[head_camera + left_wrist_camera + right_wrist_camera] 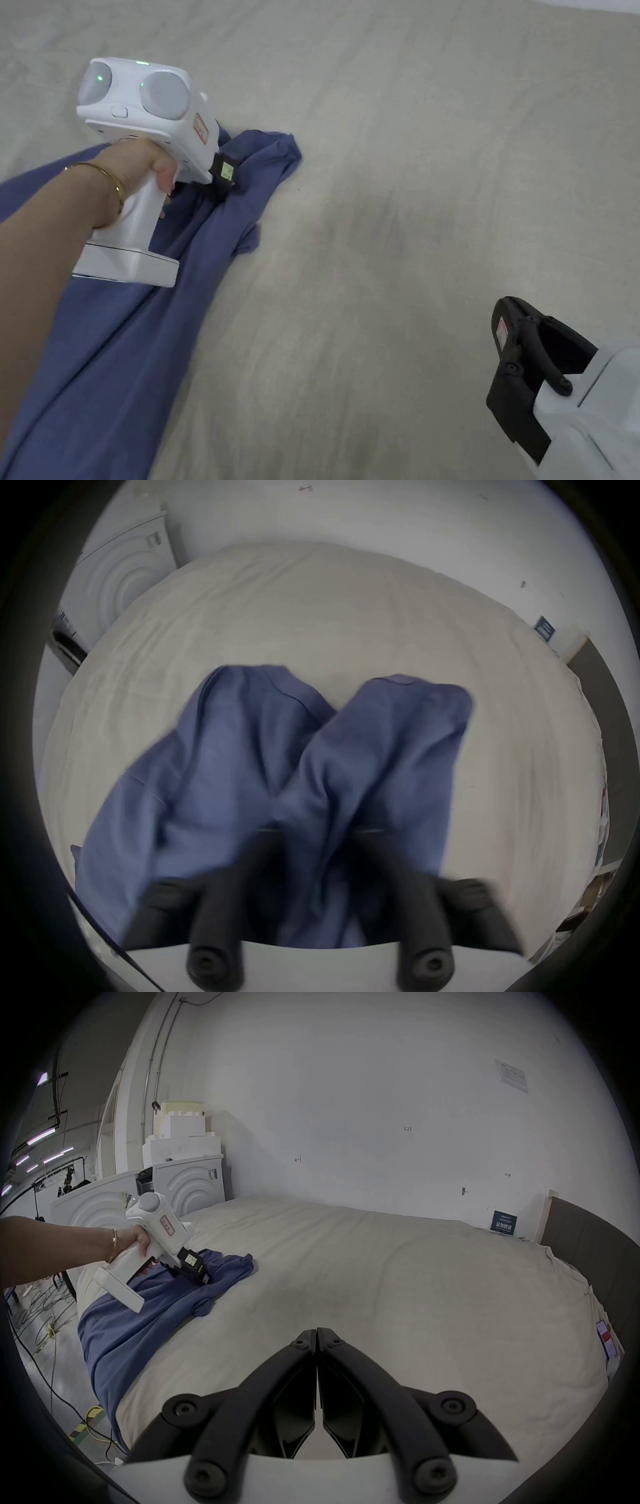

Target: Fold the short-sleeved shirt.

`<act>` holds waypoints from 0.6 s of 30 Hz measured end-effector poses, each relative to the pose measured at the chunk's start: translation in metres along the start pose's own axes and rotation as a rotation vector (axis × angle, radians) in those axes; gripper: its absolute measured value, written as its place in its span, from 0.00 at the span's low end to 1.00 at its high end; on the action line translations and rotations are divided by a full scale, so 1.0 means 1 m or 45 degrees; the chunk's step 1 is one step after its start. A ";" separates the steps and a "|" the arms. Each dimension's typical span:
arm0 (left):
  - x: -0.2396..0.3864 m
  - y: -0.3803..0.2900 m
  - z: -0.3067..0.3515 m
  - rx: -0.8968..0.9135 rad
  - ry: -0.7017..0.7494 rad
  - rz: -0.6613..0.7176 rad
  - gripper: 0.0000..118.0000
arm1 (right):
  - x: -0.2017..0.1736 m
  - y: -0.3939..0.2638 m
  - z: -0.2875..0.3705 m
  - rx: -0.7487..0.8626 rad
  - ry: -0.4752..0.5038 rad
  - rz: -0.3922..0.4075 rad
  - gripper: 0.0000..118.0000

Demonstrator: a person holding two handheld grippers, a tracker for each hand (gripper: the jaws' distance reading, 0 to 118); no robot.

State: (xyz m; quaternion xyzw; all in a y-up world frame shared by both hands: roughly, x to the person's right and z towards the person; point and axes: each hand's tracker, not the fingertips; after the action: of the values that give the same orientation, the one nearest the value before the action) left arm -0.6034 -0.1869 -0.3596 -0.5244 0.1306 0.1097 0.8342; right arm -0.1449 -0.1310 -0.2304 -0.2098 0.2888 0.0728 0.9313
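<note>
**Shirt bunched at bed's left edge, left gripper on it**

Shirt (125, 350): blue, thin, limp knit, judged light and floppy, no stiffness, will drape and slide on the sheet. It lies crumpled along the left side of the bed (406, 187), one end bunched up top, the other hanging over the bed edge in the right gripper view. Not spread, no fold made yet.

Best holds, judged: seams or hem corners, sleeve ends; a mid-fabric pinch only drags a ridge.

Left gripper (224, 178) is down on the bunched top part. In its own view blurred cloth runs up between the jaws, which stand apart; pinching or not, cannot tell. Hand (140, 169) wraps the handle.

Right gripper (317, 1333): jaws pressed together, empty, hovering over bare sheet, well apart from the shirt.

Room: wide open sheet to the right for spreading. Risk: the left edge is close, so the overhanging part may pull the shirt off to the floor (45, 1342).
</note>
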 end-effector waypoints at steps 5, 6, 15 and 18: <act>0.026 -0.024 0.021 0.078 0.156 0.071 0.00 | -0.001 0.004 0.024 0.021 -0.015 0.001 0.00; 0.029 -0.028 0.029 0.107 0.161 0.082 0.00 | 0.000 0.005 0.030 0.031 -0.022 0.005 0.00; 0.045 -0.071 0.155 0.525 0.286 0.124 0.00 | 0.016 0.015 0.107 0.133 -0.105 -0.036 0.00; 0.044 -0.085 0.202 0.627 0.291 0.183 0.00 | 0.021 0.015 0.136 0.170 -0.115 -0.064 0.00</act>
State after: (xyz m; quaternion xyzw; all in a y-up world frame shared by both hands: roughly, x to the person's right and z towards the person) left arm -0.5139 -0.0382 -0.2179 -0.3044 0.2834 0.0736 0.9064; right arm -0.0621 -0.0586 -0.1460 -0.1508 0.2455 0.0392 0.9568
